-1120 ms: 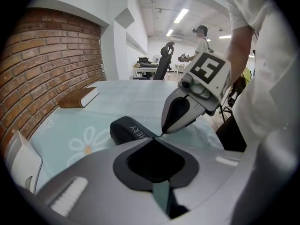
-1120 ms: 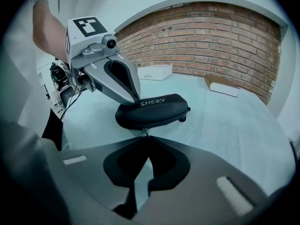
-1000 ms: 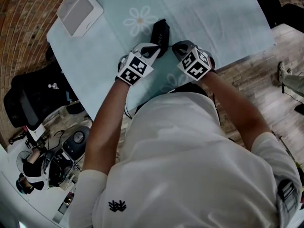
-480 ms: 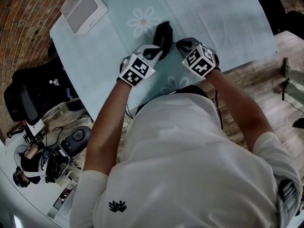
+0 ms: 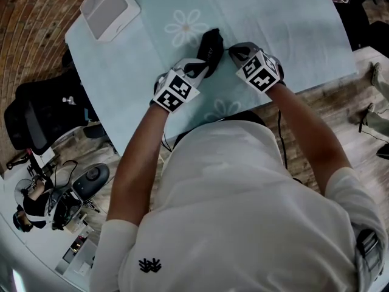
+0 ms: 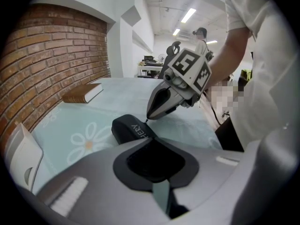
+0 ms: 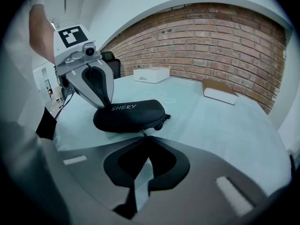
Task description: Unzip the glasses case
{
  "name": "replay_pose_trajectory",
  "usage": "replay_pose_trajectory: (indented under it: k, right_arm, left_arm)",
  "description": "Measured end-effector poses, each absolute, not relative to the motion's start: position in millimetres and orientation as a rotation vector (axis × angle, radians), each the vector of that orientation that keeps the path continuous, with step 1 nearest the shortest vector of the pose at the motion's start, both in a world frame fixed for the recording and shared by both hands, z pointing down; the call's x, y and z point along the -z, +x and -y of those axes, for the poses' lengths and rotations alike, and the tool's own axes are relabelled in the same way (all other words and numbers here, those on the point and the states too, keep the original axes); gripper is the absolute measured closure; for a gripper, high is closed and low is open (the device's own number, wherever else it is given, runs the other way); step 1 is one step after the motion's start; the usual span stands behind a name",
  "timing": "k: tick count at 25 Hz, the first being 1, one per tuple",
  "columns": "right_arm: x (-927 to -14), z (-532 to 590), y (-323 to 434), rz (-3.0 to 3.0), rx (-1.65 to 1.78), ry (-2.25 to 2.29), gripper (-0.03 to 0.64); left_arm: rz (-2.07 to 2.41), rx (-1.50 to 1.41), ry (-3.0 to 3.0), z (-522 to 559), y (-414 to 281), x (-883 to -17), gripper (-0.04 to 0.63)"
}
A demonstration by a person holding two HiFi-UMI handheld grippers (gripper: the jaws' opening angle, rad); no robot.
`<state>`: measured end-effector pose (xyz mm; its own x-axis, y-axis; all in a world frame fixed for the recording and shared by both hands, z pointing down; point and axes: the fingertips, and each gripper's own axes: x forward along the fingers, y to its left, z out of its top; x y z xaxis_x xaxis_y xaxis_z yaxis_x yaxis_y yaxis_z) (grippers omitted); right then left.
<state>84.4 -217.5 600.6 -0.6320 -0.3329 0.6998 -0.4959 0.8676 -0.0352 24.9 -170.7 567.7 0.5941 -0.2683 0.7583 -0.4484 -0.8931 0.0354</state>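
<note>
A black zipped glasses case (image 5: 211, 44) (image 7: 129, 115) lies on the pale blue daisy-print tablecloth (image 5: 292, 23). My left gripper (image 5: 199, 70) (image 7: 101, 106) is shut on the case's near end and pins it to the table. In the left gripper view the case (image 6: 132, 127) runs out from under that gripper's own jaws (image 6: 149, 140). My right gripper (image 5: 233, 49) (image 6: 147, 118) stands at the case's right side. Its tips (image 7: 143, 136) are shut on the small metal zipper pull. The zip itself is hidden on the case's lower edge.
A white box (image 5: 109, 10) (image 7: 151, 74) sits at the table's far left corner. A book (image 6: 83, 93) (image 7: 220, 92) lies by the brick wall. A black chair (image 5: 36, 120) and equipment stand left of the table.
My right gripper has edged slightly to the right and away along the case's side. The left gripper and the case have stayed put.
</note>
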Motion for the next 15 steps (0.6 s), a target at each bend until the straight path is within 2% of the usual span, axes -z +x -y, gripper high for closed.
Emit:
replay_pose_trajectory:
  k: [15]
  right_arm:
    - [-598.8, 267.3, 132.5, 2.256, -0.227, 0.620, 0.620]
  left_arm:
    - [0.603, -1.166, 2.585, 171.0, 24.1, -569.4, 0.543]
